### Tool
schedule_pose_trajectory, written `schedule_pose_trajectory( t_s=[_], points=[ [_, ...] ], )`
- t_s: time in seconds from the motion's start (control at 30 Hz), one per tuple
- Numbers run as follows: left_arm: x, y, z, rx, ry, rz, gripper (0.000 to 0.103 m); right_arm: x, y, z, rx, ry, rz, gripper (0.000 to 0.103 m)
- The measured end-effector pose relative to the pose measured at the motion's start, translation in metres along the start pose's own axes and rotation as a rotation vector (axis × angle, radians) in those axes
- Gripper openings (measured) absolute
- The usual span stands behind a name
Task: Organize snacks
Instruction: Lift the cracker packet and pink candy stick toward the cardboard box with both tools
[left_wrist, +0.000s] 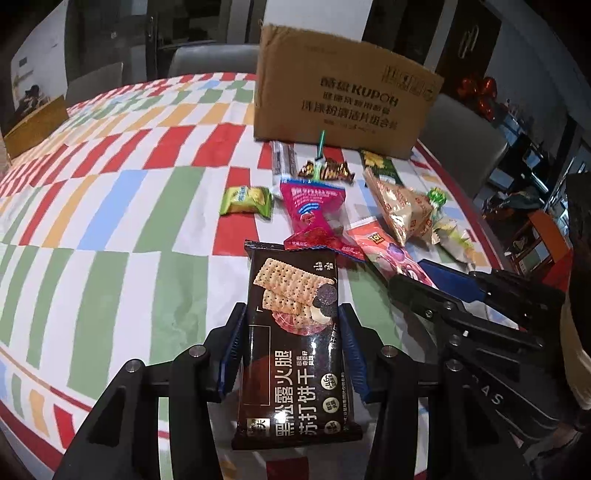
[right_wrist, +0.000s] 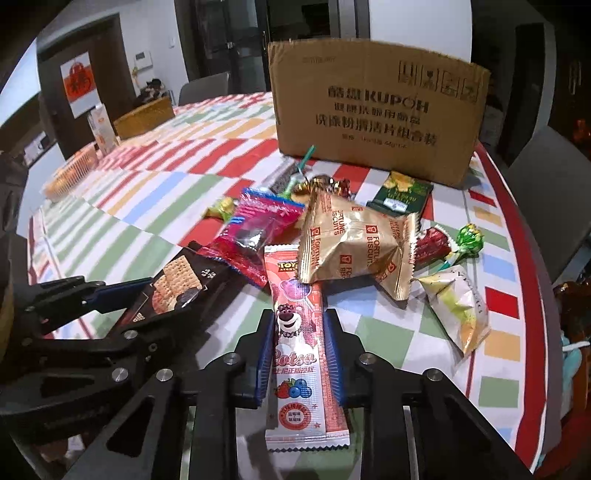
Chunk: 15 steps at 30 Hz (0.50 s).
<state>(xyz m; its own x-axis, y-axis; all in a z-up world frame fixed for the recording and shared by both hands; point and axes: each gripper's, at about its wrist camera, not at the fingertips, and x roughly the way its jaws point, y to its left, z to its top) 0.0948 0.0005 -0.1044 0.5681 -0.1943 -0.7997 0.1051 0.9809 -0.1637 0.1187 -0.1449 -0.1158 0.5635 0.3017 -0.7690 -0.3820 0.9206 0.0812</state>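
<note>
A dark brown cracker packet stands lengthwise between the blue pads of my left gripper, which is shut on its long sides. Its far end meets a magenta packet. My right gripper is shut on a pink Lotso stick packet, whose far end runs under a gold Fortune Biscuits bag. Each gripper shows in the other view: the right gripper at the right, the left gripper at the left with the cracker packet. A cardboard box stands behind the snack pile.
Loose snacks lie in front of the box: a green candy, a dark green packet, a green lollipop, a white-and-yellow packet and chocolates. The chequered tablecloth stretches left. Chairs stand behind the table; its edge curves close on the right.
</note>
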Motion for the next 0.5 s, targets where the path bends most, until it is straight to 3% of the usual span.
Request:
schedule_pose_trajectory(
  t_s=[0.5],
  points=[
    [-0.066, -0.010, 0.011, 0.018, -0.159, 0.019, 0.048, -0.068, 0.006, 0.008, 0.015, -0.148, 0.018, 0.027]
  ],
)
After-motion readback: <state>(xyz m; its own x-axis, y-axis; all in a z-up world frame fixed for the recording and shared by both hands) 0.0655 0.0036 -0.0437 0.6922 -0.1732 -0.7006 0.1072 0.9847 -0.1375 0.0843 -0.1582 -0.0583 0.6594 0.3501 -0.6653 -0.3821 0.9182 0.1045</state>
